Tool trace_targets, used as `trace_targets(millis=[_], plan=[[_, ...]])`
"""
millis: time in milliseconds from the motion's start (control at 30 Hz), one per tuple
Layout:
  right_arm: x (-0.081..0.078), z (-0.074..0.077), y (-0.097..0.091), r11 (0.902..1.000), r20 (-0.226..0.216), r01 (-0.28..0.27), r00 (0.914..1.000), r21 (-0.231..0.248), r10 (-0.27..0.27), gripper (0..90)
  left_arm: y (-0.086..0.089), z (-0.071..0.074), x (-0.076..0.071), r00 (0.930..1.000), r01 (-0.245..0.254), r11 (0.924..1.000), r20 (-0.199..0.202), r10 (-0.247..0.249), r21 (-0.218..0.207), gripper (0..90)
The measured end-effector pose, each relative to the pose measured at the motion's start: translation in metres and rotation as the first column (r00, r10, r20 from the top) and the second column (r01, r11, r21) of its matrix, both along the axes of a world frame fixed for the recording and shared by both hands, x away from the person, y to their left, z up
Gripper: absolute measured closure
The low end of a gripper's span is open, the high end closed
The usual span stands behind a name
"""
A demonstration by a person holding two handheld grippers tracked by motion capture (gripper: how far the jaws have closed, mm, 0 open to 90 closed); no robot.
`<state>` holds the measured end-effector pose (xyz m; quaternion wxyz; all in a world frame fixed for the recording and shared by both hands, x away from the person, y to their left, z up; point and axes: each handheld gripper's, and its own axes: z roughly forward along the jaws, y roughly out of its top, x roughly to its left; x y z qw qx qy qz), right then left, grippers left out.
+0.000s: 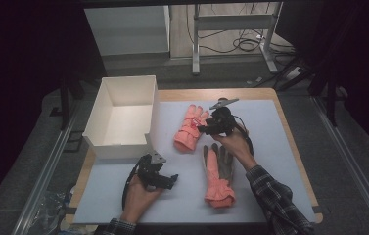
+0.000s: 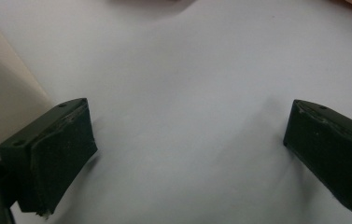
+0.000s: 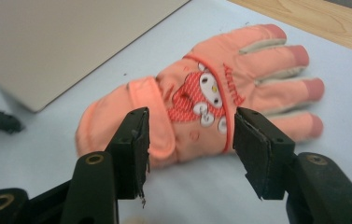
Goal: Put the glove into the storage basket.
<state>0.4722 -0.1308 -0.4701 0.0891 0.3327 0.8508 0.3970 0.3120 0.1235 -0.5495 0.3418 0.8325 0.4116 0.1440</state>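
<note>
Two orange gloves lie on the white mat. One glove (image 1: 190,128) (image 3: 211,98) rests back up beside the box and shows a cartoon patch and pink fingertips. The other glove (image 1: 218,175) lies nearer the person, grey palm up, cuff toward the front edge. My right gripper (image 1: 203,128) (image 3: 190,140) hovers open just over the first glove's cuff end, with nothing pressed between its pads. My left gripper (image 1: 171,179) (image 2: 187,149) stands open over bare mat near the box's front corner, holding nothing.
An open white box (image 1: 123,115) (image 3: 61,42) sits at the table's back left; its wall (image 2: 1,107) is close beside my left gripper. The white mat (image 1: 270,147) covers a wooden table (image 1: 289,132). Metal frame legs and cables lie on the floor beyond.
</note>
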Motion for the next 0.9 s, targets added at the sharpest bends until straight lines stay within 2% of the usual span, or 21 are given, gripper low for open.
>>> trace_targets(millis=[233,300,367,433,533,633,833,900], plan=[[0.023,-0.011,0.019,0.9986,0.017,0.015,0.9998,-0.052,-0.014,44.8,0.0,0.0,0.0,1.0,-0.001,1.0,0.0,0.001,-0.002,1.5],[0.029,-0.014,0.022,0.9984,0.009,0.022,0.9997,-0.052,-0.022,43.0,0.0,0.0,0.0,1.0,-0.001,1.0,0.0,0.001,0.0,1.5],[0.032,-0.017,0.025,0.998,0.009,0.021,0.9998,-0.06,-0.02,42.4,0.0,0.0,0.0,1.0,0.001,1.0,0.001,-0.001,0.001,1.5],[0.035,-0.021,0.03,0.9958,0.017,0.014,0.9998,-0.091,-0.013,42.4,0.0,0.0,0.0,1.0,0.001,1.0,-0.001,-0.001,0.0,1.5],[0.039,-0.028,0.035,0.9933,0.006,0.006,1.0,-0.115,-0.005,43.1,0.0,0.0,0.0,1.0,0.002,1.0,0.0,-0.002,0.0,1.5],[0.043,-0.034,0.038,0.9909,-0.016,0.003,0.9999,-0.135,-0.005,49.0,0.0,0.0,0.0,1.0,0.001,1.0,0.0,-0.001,-0.001,1.5],[0.046,-0.037,0.037,0.9937,-0.086,0.009,0.9962,-0.112,-0.019,74.4,0.0,0.0,0.0,1.0,-0.001,1.0,0.0,0.001,-0.002,1.5],[0.045,-0.037,0.037,0.9941,-0.082,0.009,0.9965,-0.108,-0.018,81.3,0.0,0.0,0.0,1.0,0.0,1.0,-0.002,0.0,-0.002,1.5]])
